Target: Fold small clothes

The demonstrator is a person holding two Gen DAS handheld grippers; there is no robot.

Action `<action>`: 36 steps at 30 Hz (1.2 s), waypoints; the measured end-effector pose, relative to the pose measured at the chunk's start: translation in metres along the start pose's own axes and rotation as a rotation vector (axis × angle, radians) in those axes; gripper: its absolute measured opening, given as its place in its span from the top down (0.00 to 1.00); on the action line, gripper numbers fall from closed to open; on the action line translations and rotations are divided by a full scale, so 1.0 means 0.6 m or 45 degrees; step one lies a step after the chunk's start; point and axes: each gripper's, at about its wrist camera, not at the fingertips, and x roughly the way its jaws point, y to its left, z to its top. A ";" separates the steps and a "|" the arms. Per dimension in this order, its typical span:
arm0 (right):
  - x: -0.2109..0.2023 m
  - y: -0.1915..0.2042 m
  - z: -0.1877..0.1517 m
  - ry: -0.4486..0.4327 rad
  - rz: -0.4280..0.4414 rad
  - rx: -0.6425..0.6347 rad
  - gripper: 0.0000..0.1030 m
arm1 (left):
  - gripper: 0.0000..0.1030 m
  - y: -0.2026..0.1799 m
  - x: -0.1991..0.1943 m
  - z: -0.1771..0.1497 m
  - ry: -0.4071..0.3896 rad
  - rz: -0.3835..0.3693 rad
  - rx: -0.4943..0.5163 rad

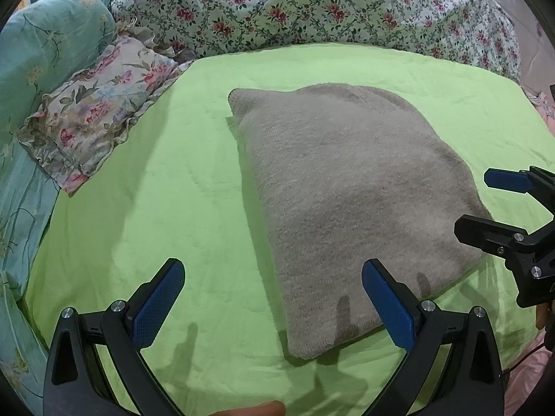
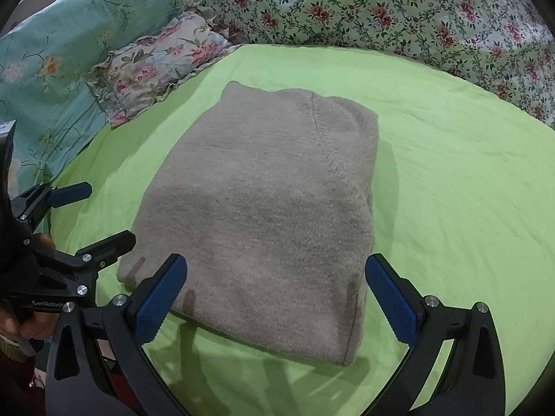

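Grey knit [image 2: 263,215] lies folded, flat, mid green sheet [image 2: 451,180]. Seam runs down its top layer. Left gripper [image 1: 274,298] hovers over knit's near-left corner, jaws wide apart, holding nothing. Right gripper [image 2: 275,294] hovers at knit's near edge, jaws spread too, empty. Frilled floral pillow [image 1: 93,118] at sheet's far-left corner; teal bedding [image 2: 62,45] beside it; floral quilt [image 1: 312,7] behind.

Each tool [image 2: 274,298] — black frame, blue textured pads [image 2: 156,308], silver screws.
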 end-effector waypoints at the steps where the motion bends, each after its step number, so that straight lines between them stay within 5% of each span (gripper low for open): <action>1: 0.001 0.000 0.001 0.001 -0.002 0.002 0.01 | 0.01 0.001 0.002 0.001 0.002 0.003 -0.003; 36: 0.003 -0.008 0.003 0.010 0.001 0.027 0.01 | 0.01 -0.005 -0.010 0.003 -0.015 -0.010 -0.021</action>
